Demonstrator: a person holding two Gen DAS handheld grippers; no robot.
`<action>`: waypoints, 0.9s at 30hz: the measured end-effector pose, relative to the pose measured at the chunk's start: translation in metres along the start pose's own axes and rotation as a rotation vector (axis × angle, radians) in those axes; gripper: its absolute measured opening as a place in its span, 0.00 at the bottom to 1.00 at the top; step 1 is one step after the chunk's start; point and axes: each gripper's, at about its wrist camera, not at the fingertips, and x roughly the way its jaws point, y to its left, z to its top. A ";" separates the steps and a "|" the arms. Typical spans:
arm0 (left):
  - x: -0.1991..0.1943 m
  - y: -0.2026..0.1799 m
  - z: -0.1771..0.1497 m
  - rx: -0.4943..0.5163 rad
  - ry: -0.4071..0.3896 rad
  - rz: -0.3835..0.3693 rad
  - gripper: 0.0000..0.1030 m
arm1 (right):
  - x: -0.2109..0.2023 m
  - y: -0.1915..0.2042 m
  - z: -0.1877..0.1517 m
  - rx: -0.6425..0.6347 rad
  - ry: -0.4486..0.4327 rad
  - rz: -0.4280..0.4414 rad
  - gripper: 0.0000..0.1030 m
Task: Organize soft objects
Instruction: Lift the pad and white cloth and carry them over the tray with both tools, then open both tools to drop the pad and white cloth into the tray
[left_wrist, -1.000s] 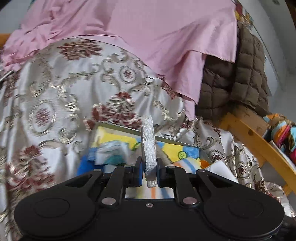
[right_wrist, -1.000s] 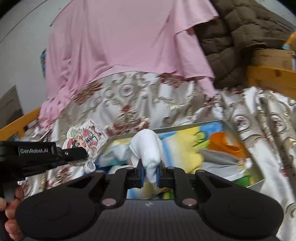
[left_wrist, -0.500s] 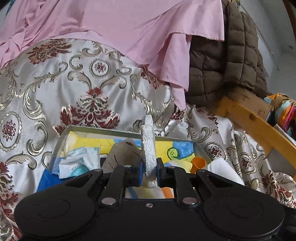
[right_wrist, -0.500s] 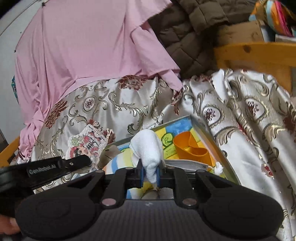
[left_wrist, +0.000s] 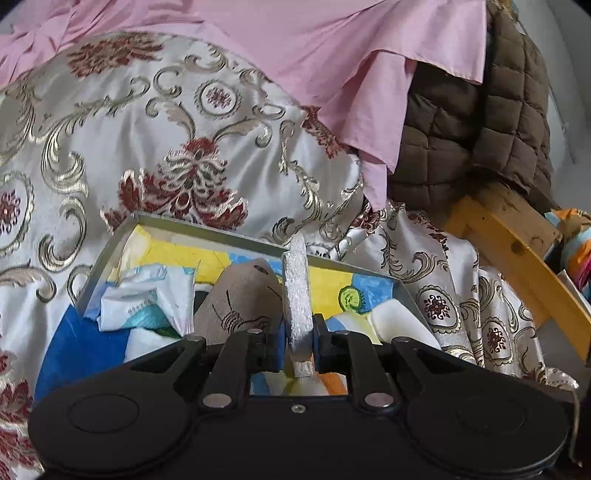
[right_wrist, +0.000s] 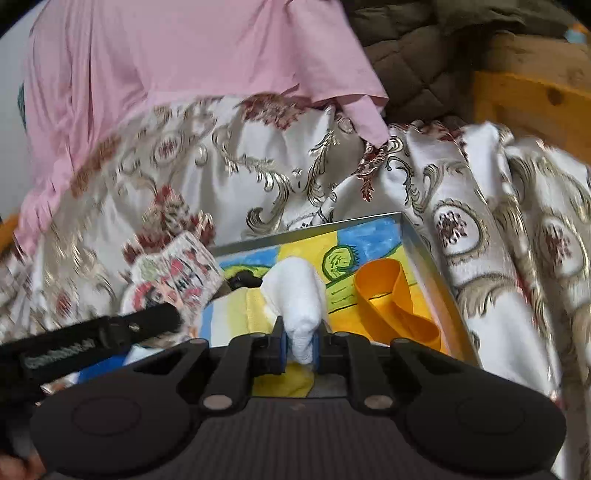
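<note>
My left gripper (left_wrist: 297, 345) is shut on a thin silver-white foam pad (left_wrist: 296, 295), held upright on edge over a metal tray (left_wrist: 192, 227). The tray holds a crumpled white and teal packet (left_wrist: 147, 301), a tan printed cloth (left_wrist: 240, 302) and other soft items. My right gripper (right_wrist: 300, 341) is shut on a white rolled cloth (right_wrist: 297, 295) above the same tray (right_wrist: 428, 258), beside an orange band (right_wrist: 391, 299). The left gripper's body (right_wrist: 96, 338) shows at the left of the right wrist view.
The tray rests on a white satin bedspread with gold and red patterns (left_wrist: 155, 140). A pink sheet (left_wrist: 295, 48) and a brown quilted jacket (left_wrist: 480, 129) lie behind. A wooden bed frame (left_wrist: 517, 254) runs at the right. A printed patch (right_wrist: 173, 273) lies left of the tray.
Both grippers have moved closer over the tray, each keeping its hold. The right wrist view has swung and is blurred with motion.
</note>
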 end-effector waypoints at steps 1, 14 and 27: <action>0.001 0.001 0.000 -0.010 0.007 0.001 0.15 | 0.003 0.003 0.001 -0.018 0.004 -0.005 0.15; -0.008 0.010 -0.001 -0.067 0.080 0.064 0.24 | 0.006 0.002 0.003 -0.053 0.033 0.030 0.35; -0.048 -0.001 0.003 -0.032 0.044 0.113 0.59 | -0.044 0.002 0.005 -0.118 -0.062 0.026 0.75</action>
